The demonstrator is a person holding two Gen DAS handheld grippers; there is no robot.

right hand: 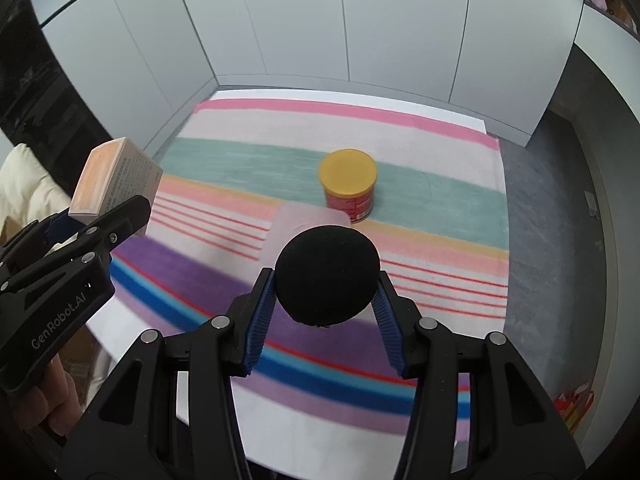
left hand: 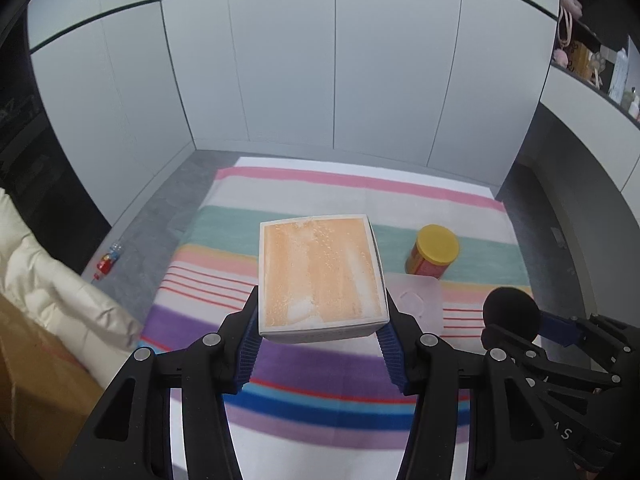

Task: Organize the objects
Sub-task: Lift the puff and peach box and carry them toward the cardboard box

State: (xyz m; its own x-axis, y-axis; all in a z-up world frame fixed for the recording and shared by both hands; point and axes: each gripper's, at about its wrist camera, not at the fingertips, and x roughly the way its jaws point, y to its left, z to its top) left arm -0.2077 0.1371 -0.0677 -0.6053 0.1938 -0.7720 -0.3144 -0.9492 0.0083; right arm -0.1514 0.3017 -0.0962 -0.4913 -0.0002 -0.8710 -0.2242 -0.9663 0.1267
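Above the striped blanket (right hand: pixel 440 216) we see both hand-held grippers raised and full. The left hand-held gripper (left hand: pixel 320 340) is clenched on a white box (left hand: pixel 320 276) with an orange face, gripped by its sides, clear of the blanket. The right hand-held gripper (right hand: pixel 326 312) clamps a black ball (right hand: pixel 327 274), also in the air. On the blanket lie a clear plastic lid (left hand: pixel 416 300) and, just beyond it, a red can with a yellow lid (right hand: pixel 349 184).

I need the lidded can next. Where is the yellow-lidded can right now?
The yellow-lidded can stands upright on the striped cloth's teal band, just behind the translucent lid, right of centre in the left wrist view.
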